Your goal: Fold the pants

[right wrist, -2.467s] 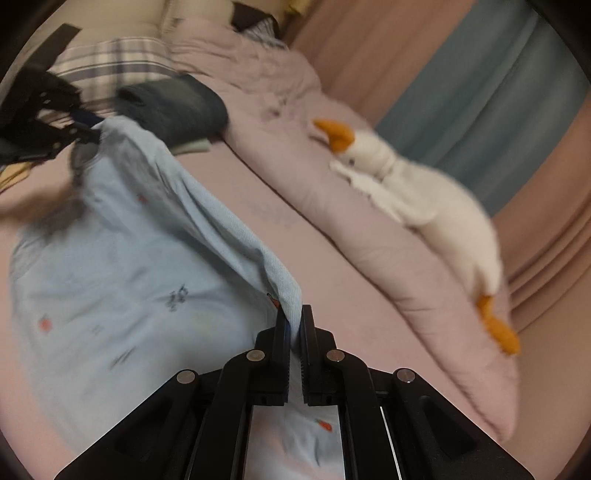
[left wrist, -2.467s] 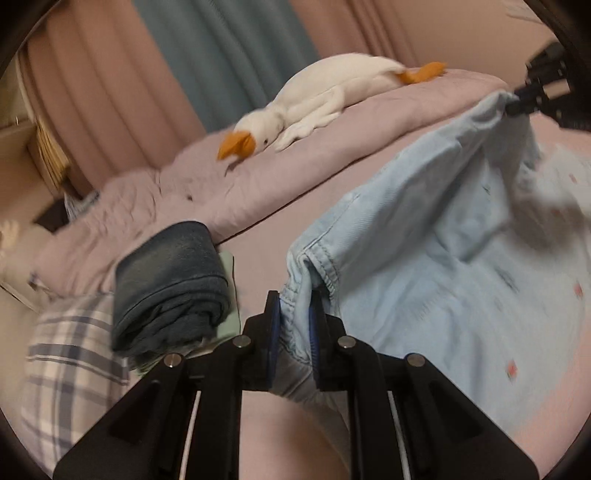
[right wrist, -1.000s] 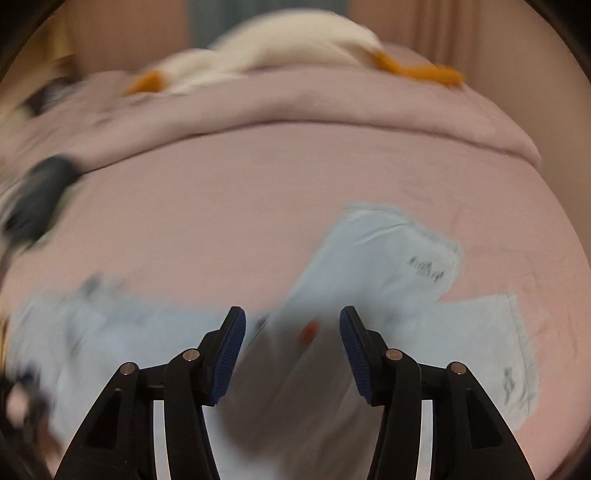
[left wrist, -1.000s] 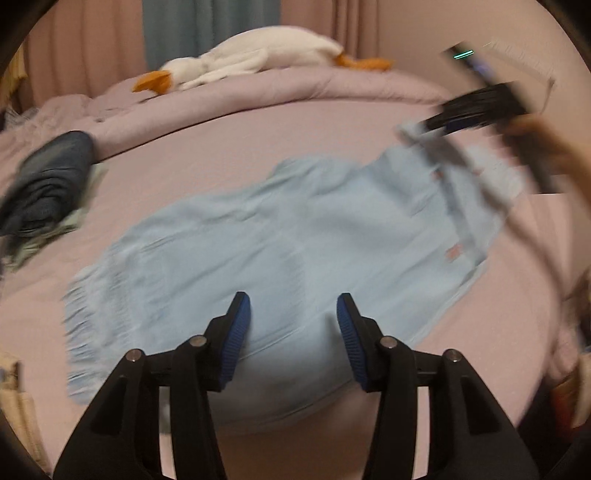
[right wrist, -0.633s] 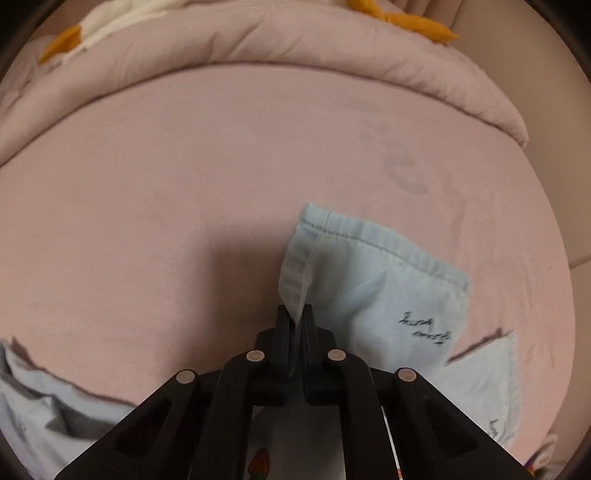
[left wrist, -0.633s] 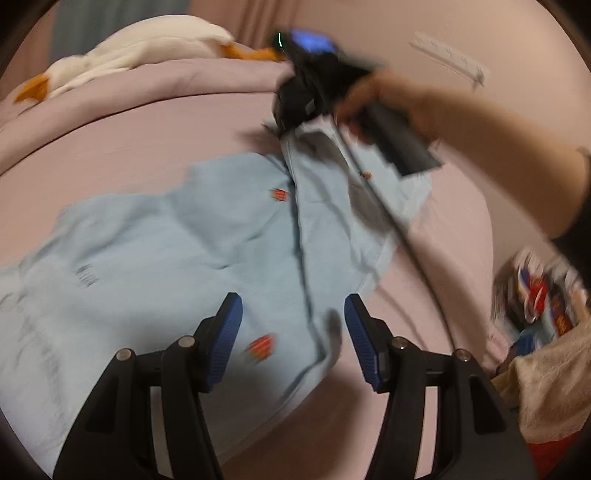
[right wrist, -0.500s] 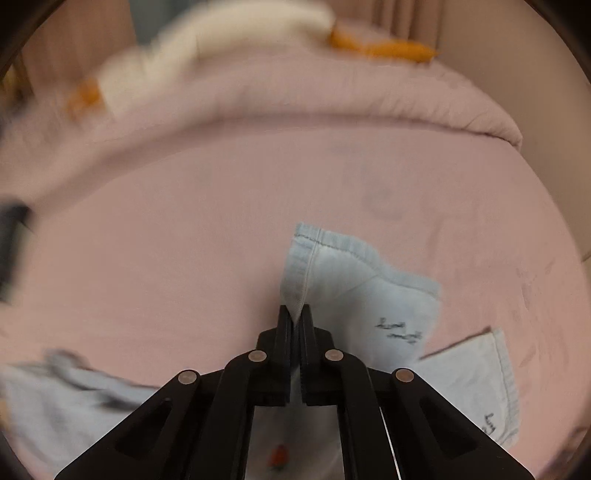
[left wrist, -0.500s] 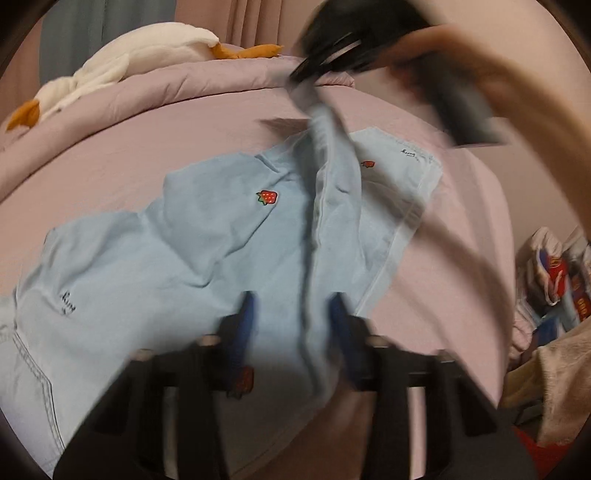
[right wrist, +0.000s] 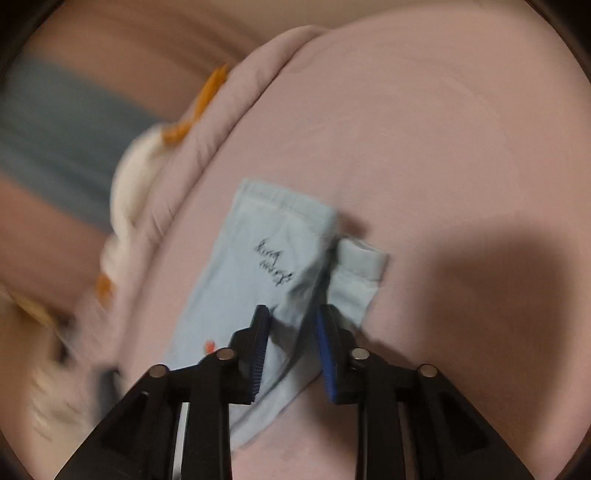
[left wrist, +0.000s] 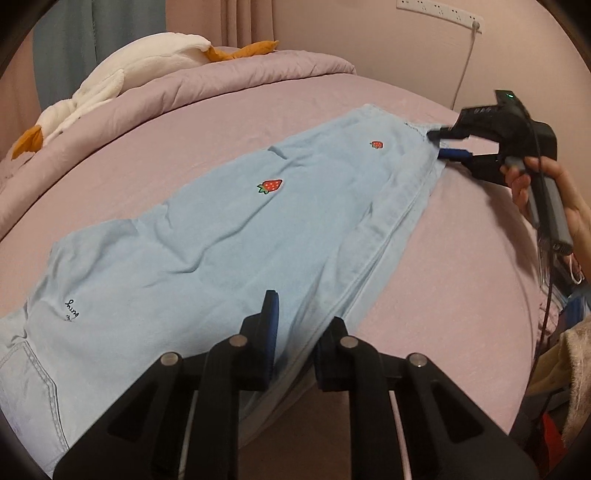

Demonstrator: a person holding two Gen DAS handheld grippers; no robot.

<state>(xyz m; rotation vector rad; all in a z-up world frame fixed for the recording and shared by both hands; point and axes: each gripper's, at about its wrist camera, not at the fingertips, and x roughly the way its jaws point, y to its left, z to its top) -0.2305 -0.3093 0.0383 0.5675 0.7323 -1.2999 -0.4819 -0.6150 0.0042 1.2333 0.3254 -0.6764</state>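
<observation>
The light blue pants (left wrist: pixel 207 236) with red strawberry patches lie lengthwise on the pink bed (left wrist: pixel 461 266), one leg laid over the other. My left gripper (left wrist: pixel 301 314) hovers over their near seam edge. Its jaws are closing, cloth lies between them, and a gap still shows at the pads. My right gripper (left wrist: pixel 436 144), held by a hand (left wrist: pixel 569 199), sits at the far cuffs. In the blurred right wrist view this gripper (right wrist: pixel 291 317) is opening over the stacked cuffs of the pants (right wrist: pixel 258 266), and its pads stand clear of the cloth.
A white plush goose (left wrist: pixel 122 74) lies on the rolled pink duvet (left wrist: pixel 240 74) along the far side. A power strip (left wrist: pixel 436 11) with a cable hangs on the wall. Clothes and clutter (left wrist: pixel 569 350) sit past the bed's right edge.
The right gripper carried one leg's cuff across, laid it on the other leg and let go. The left gripper's jaws have narrowed over the pants' near edge.
</observation>
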